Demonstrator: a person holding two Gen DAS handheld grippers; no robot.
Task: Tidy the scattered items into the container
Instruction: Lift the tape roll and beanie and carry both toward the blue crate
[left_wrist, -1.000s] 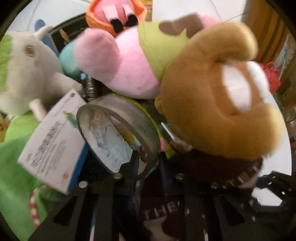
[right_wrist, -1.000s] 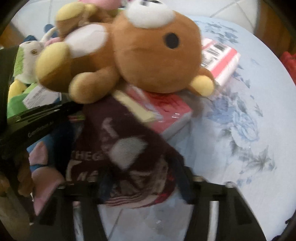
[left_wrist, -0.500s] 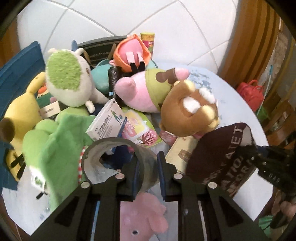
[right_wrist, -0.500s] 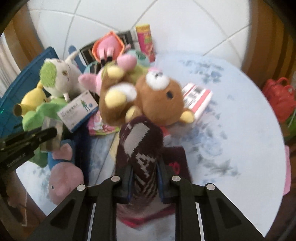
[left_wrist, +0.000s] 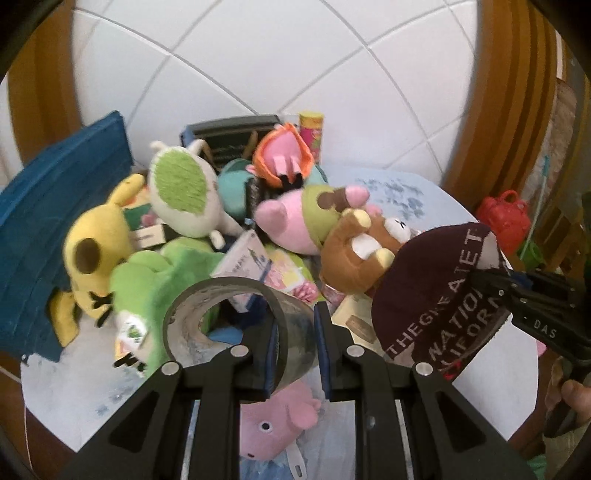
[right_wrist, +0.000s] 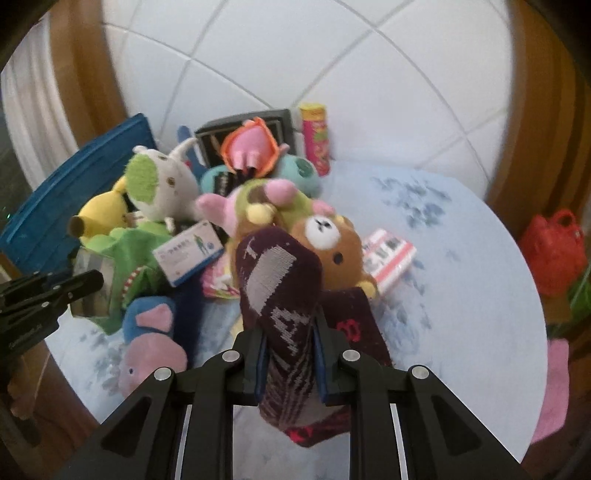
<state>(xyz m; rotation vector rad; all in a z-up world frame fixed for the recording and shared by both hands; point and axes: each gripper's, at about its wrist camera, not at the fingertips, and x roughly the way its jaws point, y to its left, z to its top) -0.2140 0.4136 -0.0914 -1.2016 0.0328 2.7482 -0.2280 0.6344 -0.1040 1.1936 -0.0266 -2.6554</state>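
My left gripper (left_wrist: 295, 350) is shut on a grey tape roll (left_wrist: 236, 321) and holds it above the table. My right gripper (right_wrist: 290, 358) is shut on a dark maroon knitted sock (right_wrist: 280, 291) with grey lettering, also lifted; the sock shows in the left wrist view (left_wrist: 439, 295). A blue bin (left_wrist: 44, 221) stands at the left of the table, seen too in the right wrist view (right_wrist: 74, 192). Plush toys lie heaped beside it: a brown bear (right_wrist: 332, 251), a pink pig (left_wrist: 295, 221), a green toy (left_wrist: 162, 280).
A round table with a pale blue flowered cloth (right_wrist: 461, 258) holds a white medicine box (right_wrist: 188, 254), a red-white packet (right_wrist: 388, 258), a second maroon sock (right_wrist: 354, 325), a pink plush (right_wrist: 147, 358) and a snack tube (right_wrist: 316, 136). A red bag (right_wrist: 554, 251) sits off the right.
Both grippers have risen and pulled back from the pile, lifting the tape roll and the sock. The toys look smaller and farther away now.
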